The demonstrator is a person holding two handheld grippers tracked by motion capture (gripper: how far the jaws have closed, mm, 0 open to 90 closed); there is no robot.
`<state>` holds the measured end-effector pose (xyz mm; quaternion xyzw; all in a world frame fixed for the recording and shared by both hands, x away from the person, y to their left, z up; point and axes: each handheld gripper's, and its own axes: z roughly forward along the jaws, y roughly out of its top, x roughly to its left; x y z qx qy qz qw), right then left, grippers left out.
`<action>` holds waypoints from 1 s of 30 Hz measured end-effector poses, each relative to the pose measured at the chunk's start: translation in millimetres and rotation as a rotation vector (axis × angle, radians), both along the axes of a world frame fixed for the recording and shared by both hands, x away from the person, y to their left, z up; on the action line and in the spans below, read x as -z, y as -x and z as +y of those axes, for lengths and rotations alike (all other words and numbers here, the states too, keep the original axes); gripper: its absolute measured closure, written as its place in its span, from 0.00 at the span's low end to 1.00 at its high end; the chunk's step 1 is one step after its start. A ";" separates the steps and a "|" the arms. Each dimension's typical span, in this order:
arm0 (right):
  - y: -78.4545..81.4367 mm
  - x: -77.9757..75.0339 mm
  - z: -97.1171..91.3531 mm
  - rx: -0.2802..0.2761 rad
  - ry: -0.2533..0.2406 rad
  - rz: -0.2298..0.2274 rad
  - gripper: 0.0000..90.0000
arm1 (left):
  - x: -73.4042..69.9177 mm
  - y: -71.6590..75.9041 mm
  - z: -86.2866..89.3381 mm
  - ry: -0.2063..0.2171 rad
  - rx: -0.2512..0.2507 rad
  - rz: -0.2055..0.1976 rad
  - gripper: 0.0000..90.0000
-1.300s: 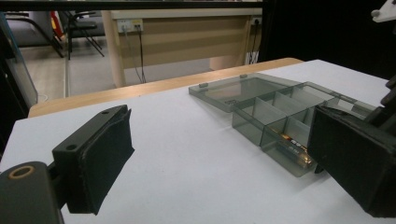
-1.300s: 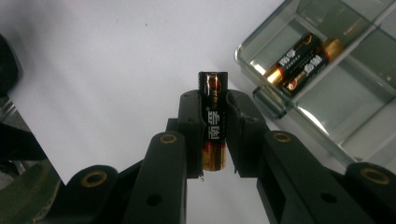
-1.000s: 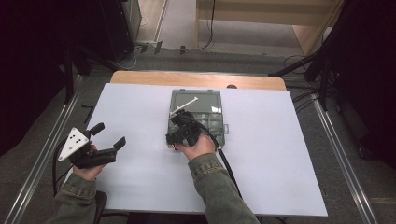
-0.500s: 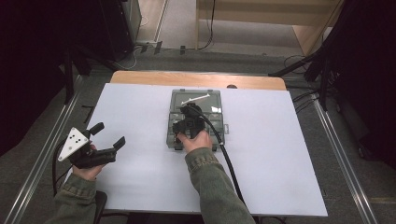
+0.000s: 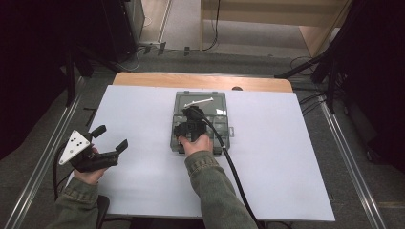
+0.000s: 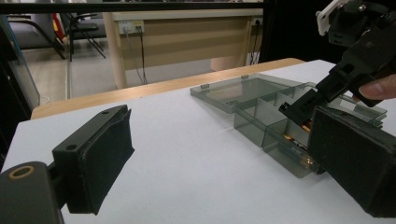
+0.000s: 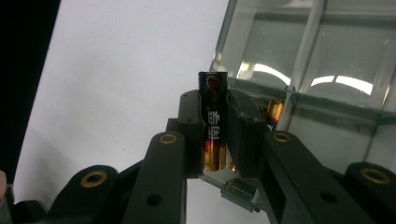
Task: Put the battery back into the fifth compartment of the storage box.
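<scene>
Right tongs (image 7: 214,135) pinch a battery (image 7: 213,122) upright over the box's (image 5: 224,102) 7 o'clock corner; left tongs (image 5: 111,139) rest spread at the table's (image 5: 286,167) 8 o'clock. Judged step: lifting it out of a compartment. Next it needs carrying clear without slipping. It looks black and gold, with printed lettering.

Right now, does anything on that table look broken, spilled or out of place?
Nothing stands out. The organizer box lies open and flat, and the right gripper holds a battery cleanly between its jaws above a compartment.
</scene>
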<state>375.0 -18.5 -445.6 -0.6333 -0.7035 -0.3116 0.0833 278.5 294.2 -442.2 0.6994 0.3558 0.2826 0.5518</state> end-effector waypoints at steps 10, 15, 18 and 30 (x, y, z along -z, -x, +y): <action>0.9 1.2 -1.8 -0.059 0.024 -0.011 0.45 | 0.0 0.0 0.0 0.001 0.002 0.000 0.08; 3.9 -2.4 -10.6 -0.086 0.029 -0.057 0.35 | 0.0 -0.1 0.0 0.001 0.001 0.001 0.08; 5.4 -4.0 -14.8 -0.094 0.043 -0.067 0.30 | 0.0 0.0 -0.1 -0.002 0.000 0.001 0.08; 17.9 -13.3 -50.0 -0.120 0.089 -0.142 0.16 | 0.1 0.2 -0.5 -0.001 0.000 0.002 0.08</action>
